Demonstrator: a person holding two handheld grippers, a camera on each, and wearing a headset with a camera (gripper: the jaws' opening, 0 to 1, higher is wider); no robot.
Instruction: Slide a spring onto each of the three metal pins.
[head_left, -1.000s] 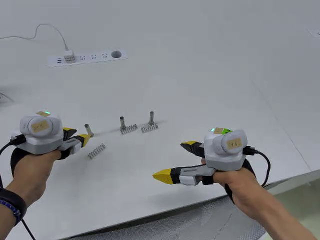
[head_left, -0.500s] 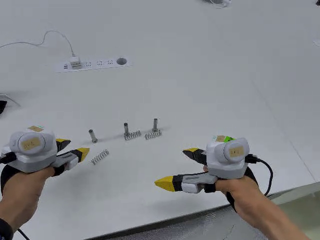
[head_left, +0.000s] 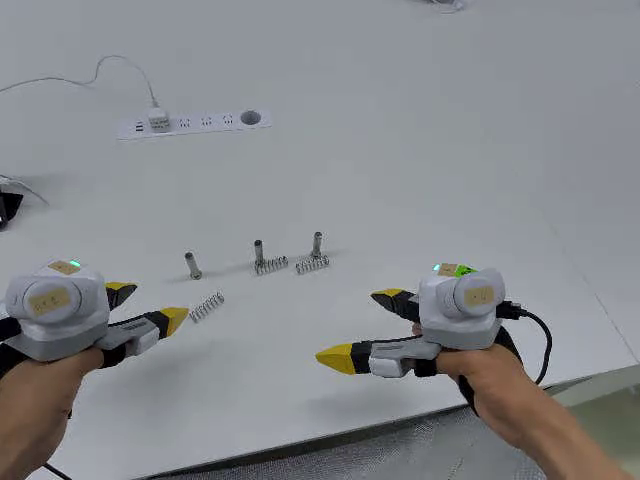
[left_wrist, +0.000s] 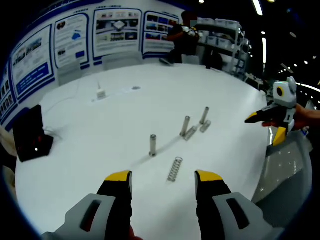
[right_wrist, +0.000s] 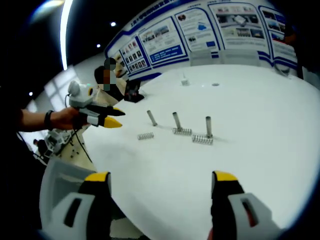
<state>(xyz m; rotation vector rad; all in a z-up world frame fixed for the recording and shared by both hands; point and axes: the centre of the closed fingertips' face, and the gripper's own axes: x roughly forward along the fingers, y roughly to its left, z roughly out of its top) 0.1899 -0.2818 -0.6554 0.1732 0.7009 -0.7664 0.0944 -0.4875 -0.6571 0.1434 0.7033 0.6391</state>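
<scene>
Since the earlier frame the left gripper (head_left: 148, 303) has drawn back from the left pin (head_left: 192, 265) and the loose spring (head_left: 207, 305) near it, jaws wide and empty, so the pick has yet to begin. The right gripper (head_left: 360, 326) hangs well apart from the parts, jaws also wide (nothing held). No pin is loaded: two more springs (head_left: 271, 265) lie flat on the bench (head_left: 450, 180) by the middle pin (head_left: 259, 250) and right pin (head_left: 317, 243), and whether they touch the pin bases is too small to tell.
</scene>
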